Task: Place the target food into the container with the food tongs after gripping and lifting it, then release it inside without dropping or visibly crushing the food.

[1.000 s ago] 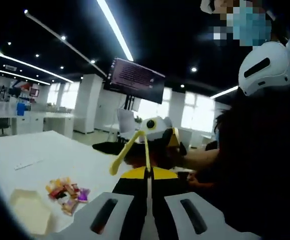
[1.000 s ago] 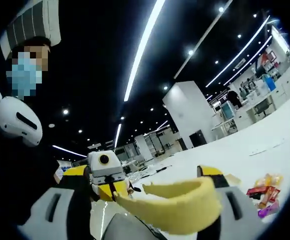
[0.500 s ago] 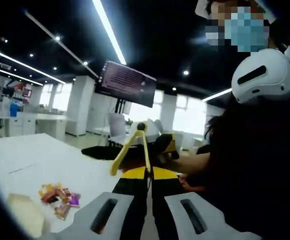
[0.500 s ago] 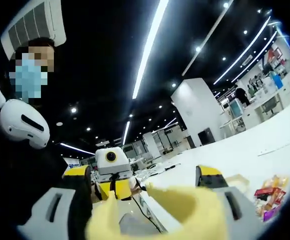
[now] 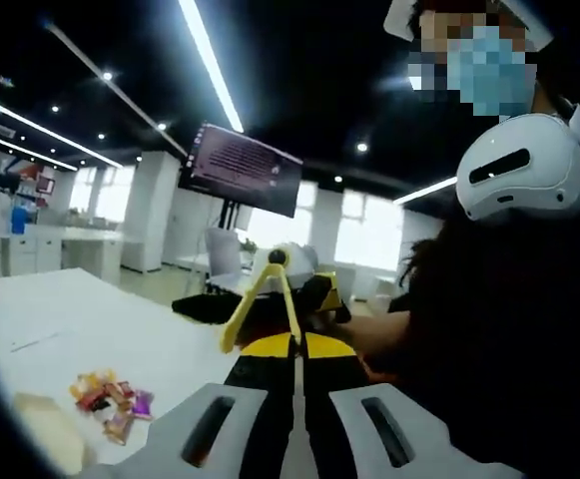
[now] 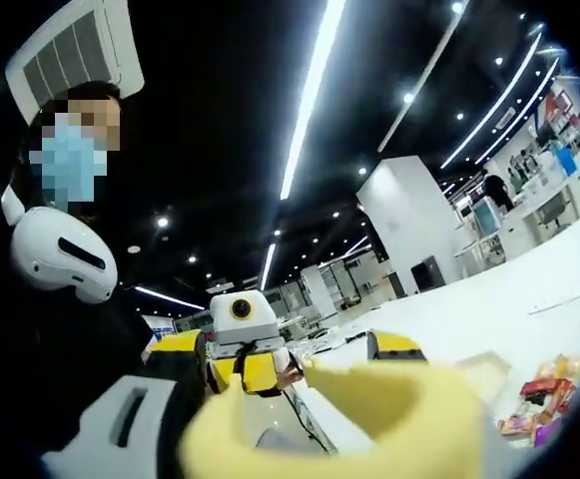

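Yellow food tongs (image 5: pixel 260 299) span between my two grippers, above a white table (image 5: pixel 170 344). My left gripper (image 5: pixel 294 344) is shut, and one tong arm ends right at its jaw tips. The other arm hangs free to the left. My right gripper (image 6: pixel 369 419) is shut on the tongs' wide looped end (image 6: pixel 389 399), which is blurred close to the lens. Each gripper faces the other: the right gripper (image 5: pixel 288 267) and the left gripper (image 6: pixel 240 344). Wrapped candies (image 5: pixel 105 397) (image 6: pixel 539 399) lie in a small heap beside a pale container (image 5: pixel 40 434) (image 6: pixel 484 367).
A person in dark clothes (image 5: pixel 509 329) with a white headset (image 5: pixel 519 170) stands close behind both grippers. A thin flat strip (image 6: pixel 564 299) lies further out on the table. Desks, a hanging screen (image 5: pixel 238 168) and pillars stand far off.
Both hands have shifted, so the room slides in both views. The tongs' looped end has turned and come closer to the right camera. Both grips on the tongs hold.
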### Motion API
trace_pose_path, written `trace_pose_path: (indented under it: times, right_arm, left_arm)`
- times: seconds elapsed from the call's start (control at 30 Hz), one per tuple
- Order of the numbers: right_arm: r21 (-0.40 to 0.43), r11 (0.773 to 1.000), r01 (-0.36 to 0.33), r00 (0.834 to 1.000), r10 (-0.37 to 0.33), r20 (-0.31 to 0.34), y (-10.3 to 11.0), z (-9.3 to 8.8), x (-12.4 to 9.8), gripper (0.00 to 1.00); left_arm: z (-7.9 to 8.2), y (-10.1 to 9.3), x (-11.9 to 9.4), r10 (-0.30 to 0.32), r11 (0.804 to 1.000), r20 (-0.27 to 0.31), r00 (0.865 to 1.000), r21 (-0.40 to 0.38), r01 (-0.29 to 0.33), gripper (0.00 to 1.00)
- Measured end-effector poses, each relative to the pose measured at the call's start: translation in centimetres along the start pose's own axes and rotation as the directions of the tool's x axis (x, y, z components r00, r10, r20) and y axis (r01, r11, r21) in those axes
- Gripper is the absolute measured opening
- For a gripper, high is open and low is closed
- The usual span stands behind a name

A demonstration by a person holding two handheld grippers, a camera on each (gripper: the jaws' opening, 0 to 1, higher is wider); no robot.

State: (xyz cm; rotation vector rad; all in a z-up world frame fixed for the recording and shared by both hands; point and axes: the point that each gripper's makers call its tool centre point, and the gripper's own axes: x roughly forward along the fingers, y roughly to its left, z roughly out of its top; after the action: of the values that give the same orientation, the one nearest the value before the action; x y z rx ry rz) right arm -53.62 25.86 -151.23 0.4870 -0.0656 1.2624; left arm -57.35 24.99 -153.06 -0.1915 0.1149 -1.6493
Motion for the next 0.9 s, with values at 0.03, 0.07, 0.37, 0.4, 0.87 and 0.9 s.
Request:
trace_pose_path:
  times: [0.03,0.07,0.37,0.4,0.87,0.9]
  right_arm:
    - [-0.017,1.0,-0.003,1.0,0.003,-0.017,0.2,-0.2,0.1,0.58]
    - [-0.028,1.0,-0.006,1.0,0.006,-0.028,0.3,-0.4,0.1,0.55]
    - [-0.056,0.998,-0.04,0.999,0.038,-0.034,1.2,-0.3,0.5,0.41]
    - [-0.059,0.997,-0.044,0.998,0.042,-0.038,1.4,-0.4,0.7,0.4]
    - [-0.08,0.996,-0.041,0.999,0.041,0.001,2.1,0.3,1.0,0.34]
    - [-0.077,0.996,-0.042,0.999,0.043,0.007,2.2,0.4,1.0,0.33]
  left_arm:
    - [0.1,0.0,-0.1,-0.002,1.0,0.002,1.0,-0.004,0.002,0.0]
    - [0.3,0.0,-0.2,-0.006,1.0,0.008,1.0,-0.017,0.006,0.0]
    - [1.1,-0.1,-0.8,-0.026,0.994,0.042,0.999,-0.101,0.031,0.0]
    - [1.2,0.1,-0.9,-0.024,0.994,0.051,0.998,-0.103,0.029,0.0]
    - [1.4,-0.4,-0.6,-0.043,0.991,0.058,0.997,-0.127,0.05,0.0]
    - [1.6,-0.5,-0.5,-0.041,0.992,0.058,0.997,-0.114,0.047,0.0]
